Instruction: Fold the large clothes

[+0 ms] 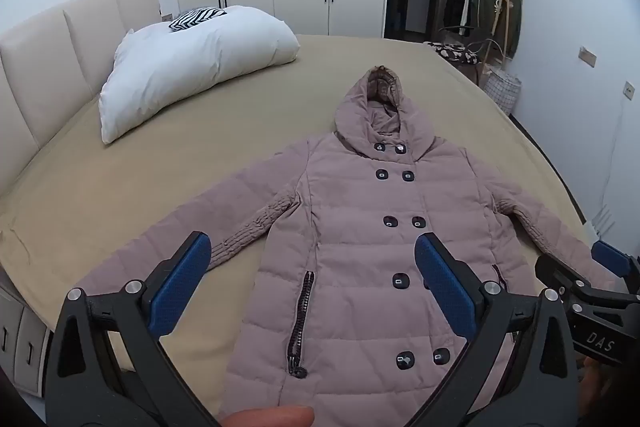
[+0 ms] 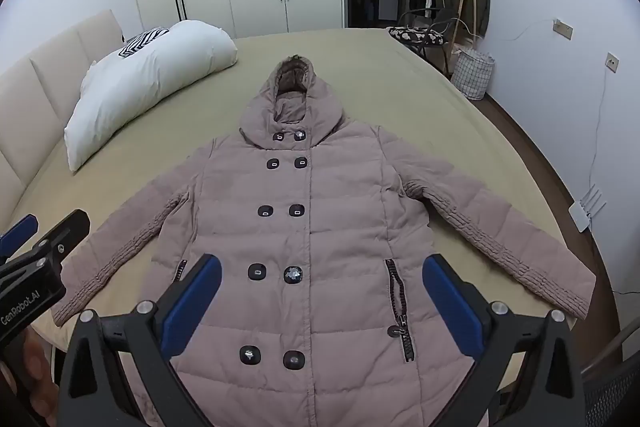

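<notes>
Spread flat, front up, on the bed, hood toward its far edge: mauve padded coat, beneath left hand-held gripper and right hand-held gripper, both spread, gripping nothing.

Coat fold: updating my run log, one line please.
coat flat on bed, unfolded | left gripper open | right gripper open

I read "DAS" on the black body of the right gripper, and "GenRobot.AI" on the black left gripper.
</notes>
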`<state>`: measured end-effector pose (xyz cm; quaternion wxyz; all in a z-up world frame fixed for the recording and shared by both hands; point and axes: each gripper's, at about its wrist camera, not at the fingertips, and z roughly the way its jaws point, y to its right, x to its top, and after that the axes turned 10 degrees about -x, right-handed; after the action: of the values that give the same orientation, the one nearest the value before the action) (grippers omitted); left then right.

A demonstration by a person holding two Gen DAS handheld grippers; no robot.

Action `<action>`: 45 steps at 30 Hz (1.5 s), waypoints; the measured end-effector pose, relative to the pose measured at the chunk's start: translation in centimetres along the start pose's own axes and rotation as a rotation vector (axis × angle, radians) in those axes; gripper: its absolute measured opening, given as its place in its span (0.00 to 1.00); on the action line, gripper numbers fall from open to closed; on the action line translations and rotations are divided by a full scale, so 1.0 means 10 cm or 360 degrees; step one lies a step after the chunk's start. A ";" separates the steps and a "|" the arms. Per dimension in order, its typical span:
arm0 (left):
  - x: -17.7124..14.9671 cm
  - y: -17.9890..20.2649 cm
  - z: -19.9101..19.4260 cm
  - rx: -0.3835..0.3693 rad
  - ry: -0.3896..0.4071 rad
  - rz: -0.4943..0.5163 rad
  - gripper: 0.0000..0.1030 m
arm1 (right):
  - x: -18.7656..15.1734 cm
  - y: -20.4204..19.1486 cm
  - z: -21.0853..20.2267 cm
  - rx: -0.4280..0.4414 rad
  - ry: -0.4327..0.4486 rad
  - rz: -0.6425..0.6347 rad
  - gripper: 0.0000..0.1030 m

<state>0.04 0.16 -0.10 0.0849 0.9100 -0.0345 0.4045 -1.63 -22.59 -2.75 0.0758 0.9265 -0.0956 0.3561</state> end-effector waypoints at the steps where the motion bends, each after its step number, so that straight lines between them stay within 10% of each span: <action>1: 0.00 -0.01 0.00 0.0000 -0.0003 -0.0011 1.00 | 0.00 0.00 0.00 0.0002 0.0010 0.0002 1.00; 45: -0.06 -0.14 0.09 0.0040 -0.0025 -0.0045 1.00 | -0.05 -0.04 0.05 0.0009 -0.0012 0.0007 1.00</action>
<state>0.49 1.37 -1.31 0.0790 0.9146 -0.0172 0.3963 -1.57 -22.24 -3.53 0.0719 0.9278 -0.0970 0.3530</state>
